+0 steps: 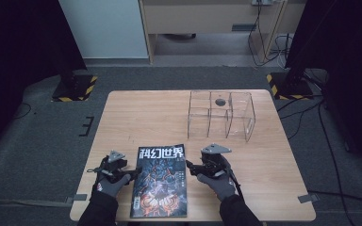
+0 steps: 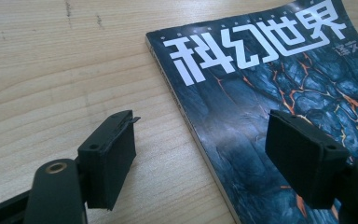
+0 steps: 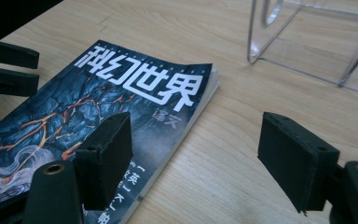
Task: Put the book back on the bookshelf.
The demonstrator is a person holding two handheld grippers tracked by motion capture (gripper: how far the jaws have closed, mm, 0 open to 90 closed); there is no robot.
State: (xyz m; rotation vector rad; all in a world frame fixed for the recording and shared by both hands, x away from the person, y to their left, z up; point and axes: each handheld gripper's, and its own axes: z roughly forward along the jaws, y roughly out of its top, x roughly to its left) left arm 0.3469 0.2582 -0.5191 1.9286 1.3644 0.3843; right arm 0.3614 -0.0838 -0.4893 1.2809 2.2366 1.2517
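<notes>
Flanking the magazine (image 1: 160, 181) near me: left gripper (image 1: 131, 175) wide at its left edge, right gripper (image 1: 191, 167) wide at its right edge, nothing gripped. Lift remains; clear rack (image 1: 220, 114) waits far right.

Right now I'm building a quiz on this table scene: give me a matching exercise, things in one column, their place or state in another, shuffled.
Things:
1. magazine
2. clear divider box
3. left gripper
4. right gripper

Places or states:
A. standing empty at the far right of the table
B. jaws open astride the magazine's left edge
C. lying flat at the near edge, cover up
D. jaws open astride the magazine's right edge

Pairs: 1-C, 2-A, 3-B, 4-D
</notes>
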